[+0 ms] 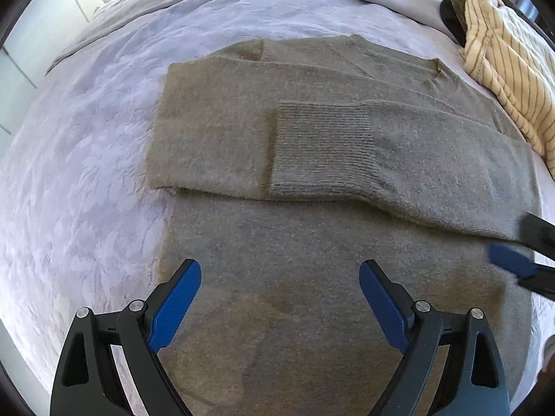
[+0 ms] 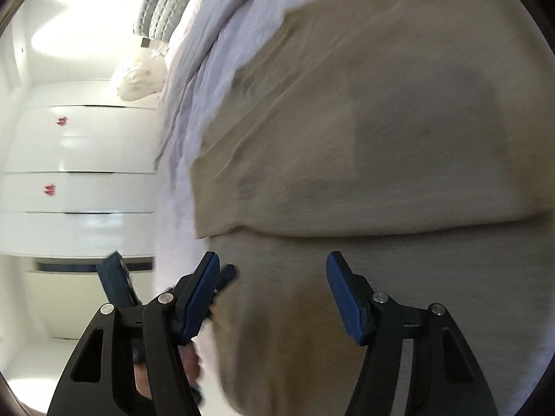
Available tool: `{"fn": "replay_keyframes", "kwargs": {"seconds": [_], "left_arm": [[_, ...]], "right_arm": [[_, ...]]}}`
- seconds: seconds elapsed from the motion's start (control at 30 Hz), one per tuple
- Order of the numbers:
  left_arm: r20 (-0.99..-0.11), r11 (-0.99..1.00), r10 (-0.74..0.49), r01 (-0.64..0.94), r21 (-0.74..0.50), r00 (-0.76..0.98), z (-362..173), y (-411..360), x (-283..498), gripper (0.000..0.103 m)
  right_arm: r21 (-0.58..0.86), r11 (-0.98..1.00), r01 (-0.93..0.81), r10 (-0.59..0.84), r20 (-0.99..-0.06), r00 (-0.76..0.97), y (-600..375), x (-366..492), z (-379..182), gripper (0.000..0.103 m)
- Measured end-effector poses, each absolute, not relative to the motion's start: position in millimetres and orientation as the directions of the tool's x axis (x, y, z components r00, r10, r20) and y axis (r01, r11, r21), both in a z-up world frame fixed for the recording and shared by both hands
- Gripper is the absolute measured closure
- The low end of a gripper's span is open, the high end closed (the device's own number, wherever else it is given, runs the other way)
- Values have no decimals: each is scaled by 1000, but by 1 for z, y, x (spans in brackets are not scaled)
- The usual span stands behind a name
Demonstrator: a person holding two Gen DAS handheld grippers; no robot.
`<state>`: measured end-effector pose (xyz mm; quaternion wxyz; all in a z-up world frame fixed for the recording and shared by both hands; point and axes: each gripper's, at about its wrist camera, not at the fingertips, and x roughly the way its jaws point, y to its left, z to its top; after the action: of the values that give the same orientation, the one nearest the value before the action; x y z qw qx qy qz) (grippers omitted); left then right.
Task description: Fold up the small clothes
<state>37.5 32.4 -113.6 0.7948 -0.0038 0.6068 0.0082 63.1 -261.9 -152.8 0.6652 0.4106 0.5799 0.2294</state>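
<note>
An olive-grey knitted sweater [image 1: 312, 235] lies flat on a pale lilac bedspread [image 1: 86, 173]. Its sleeves are folded across the body, and one ribbed cuff [image 1: 322, 149] lies in the middle. My left gripper [image 1: 280, 274] hovers over the sweater's lower part, open, with nothing between its blue pads. My right gripper [image 2: 273, 263] is open too, over the same sweater [image 2: 381, 138], which looks blurred there. In the left wrist view the right gripper's fingers [image 1: 513, 263] enter at the right edge, above the sweater. In the right wrist view the left gripper [image 2: 173, 277] shows at the lower left.
A cream garment with thin dark stripes [image 1: 503, 62] lies heaped at the bed's far right corner. White cupboard doors [image 2: 76, 159] stand beyond the bed's edge, and a pale pillow [image 2: 138, 76] and a grey ribbed cushion [image 2: 166, 3] lie at the head end.
</note>
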Motion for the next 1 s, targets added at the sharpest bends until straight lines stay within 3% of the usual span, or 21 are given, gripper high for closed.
{"fn": "replay_keyframes", "kwargs": {"seconds": [0.27,0.33,0.37,0.4,0.63,0.73,0.87,0.93,0.97,1.0], "left_arm": [[-964,998,-22,-53,-37,266,-111,49,31,10],[-963,997,-25,-62,-43,269,-110,53,30,10],[-962,997,-25,-69,-46,273,-109,56,30,10],[-960,996,-27,-76,-49,277,-108,58,30,10],[-967,994,-27,-97,-54,255,-116,68,32,10],[-968,994,-32,-98,-57,247,-117,68,32,10],[-971,995,-29,-85,-51,239,-118,66,33,10],[-971,995,-27,-87,-49,237,-118,66,32,10],[-971,994,-26,-93,-50,236,-118,67,32,10],[-972,994,-26,-100,-51,235,-118,69,32,10]], "right_arm": [[854,430,293,834,-500,234,-211,91,-194,39],[859,406,312,840,-486,243,-208,94,-197,61],[863,390,321,846,-474,246,-205,97,-198,88],[866,384,319,849,-467,247,-203,97,-198,93],[806,497,322,804,-567,178,-192,94,-208,94],[811,480,334,815,-554,173,-195,92,-209,89],[789,562,249,793,-599,107,-195,86,-188,88],[778,594,204,779,-620,94,-199,79,-178,73],[770,611,185,770,-632,89,-203,74,-173,52],[761,626,168,759,-645,90,-208,69,-168,42]]}}
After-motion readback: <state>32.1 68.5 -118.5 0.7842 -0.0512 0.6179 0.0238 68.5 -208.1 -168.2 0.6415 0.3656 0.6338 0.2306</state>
